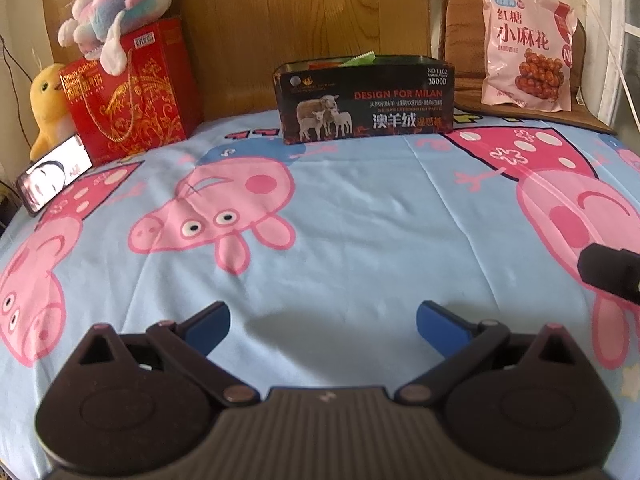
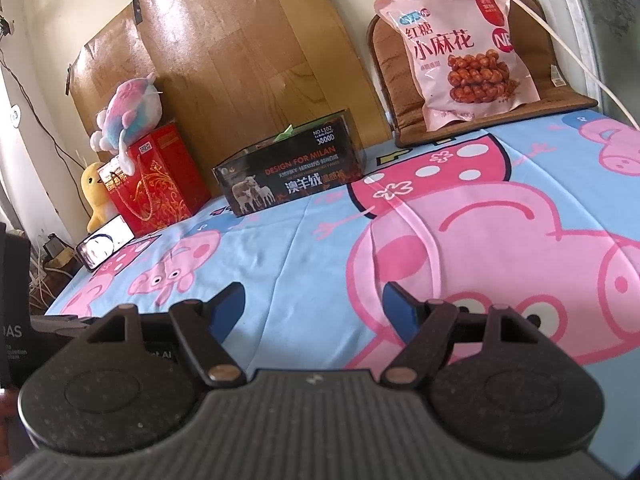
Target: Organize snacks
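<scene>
A black open-topped box [image 1: 366,98] printed "DESIGN FOR MILAN" stands at the far side of the bed, with green and orange snack packets [image 1: 358,59] showing inside. It also shows in the right wrist view [image 2: 290,168]. A large pink snack bag [image 1: 526,42] leans upright on a brown cushion at the far right, also in the right wrist view [image 2: 460,48]. My left gripper [image 1: 322,326] is open and empty, low over the sheet, well short of the box. My right gripper [image 2: 314,306] is open and empty. Its tip shows at the left view's right edge [image 1: 610,272].
The bed has a blue cartoon-pig sheet [image 1: 360,216]. A red gift bag [image 1: 130,88] with a plush toy [image 1: 118,6] on top stands far left, beside a yellow plush [image 1: 48,104] and a lit phone [image 1: 54,174]. A wooden headboard [image 1: 300,12] backs the bed.
</scene>
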`<state>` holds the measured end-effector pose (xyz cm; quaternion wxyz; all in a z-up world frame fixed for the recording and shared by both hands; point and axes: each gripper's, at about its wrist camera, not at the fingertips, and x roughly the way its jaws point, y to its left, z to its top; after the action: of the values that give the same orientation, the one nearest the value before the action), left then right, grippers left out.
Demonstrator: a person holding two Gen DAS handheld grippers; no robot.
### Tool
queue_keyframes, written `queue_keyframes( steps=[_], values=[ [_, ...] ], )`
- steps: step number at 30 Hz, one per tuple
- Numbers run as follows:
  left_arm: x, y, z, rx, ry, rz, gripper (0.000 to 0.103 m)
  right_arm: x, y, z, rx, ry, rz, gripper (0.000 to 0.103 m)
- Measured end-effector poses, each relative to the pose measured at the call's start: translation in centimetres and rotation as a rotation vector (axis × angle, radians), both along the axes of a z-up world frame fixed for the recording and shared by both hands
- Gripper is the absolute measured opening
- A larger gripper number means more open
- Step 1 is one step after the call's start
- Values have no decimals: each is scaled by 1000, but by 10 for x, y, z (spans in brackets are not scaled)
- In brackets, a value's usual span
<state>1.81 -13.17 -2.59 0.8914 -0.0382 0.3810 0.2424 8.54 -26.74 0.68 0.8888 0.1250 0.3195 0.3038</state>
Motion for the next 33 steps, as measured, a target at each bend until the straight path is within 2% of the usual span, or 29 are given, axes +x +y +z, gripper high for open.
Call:
queue_keyframes(
  steps=[5, 22, 29, 33],
  values=[
    [-1, -2, 5, 28, -24, 6, 103, 0, 0, 1, 2, -3, -1, 78],
    [-3, 5, 11, 27, -49, 59, 103, 0, 0, 2, 3, -7, 3, 78],
    [4, 6, 12, 4, -15, 31, 103, 0, 0, 4, 4, -8, 7, 78],
    [19, 5, 24, 23, -11, 9, 103, 5, 4, 14, -12, -29, 23, 78]
  ],
)
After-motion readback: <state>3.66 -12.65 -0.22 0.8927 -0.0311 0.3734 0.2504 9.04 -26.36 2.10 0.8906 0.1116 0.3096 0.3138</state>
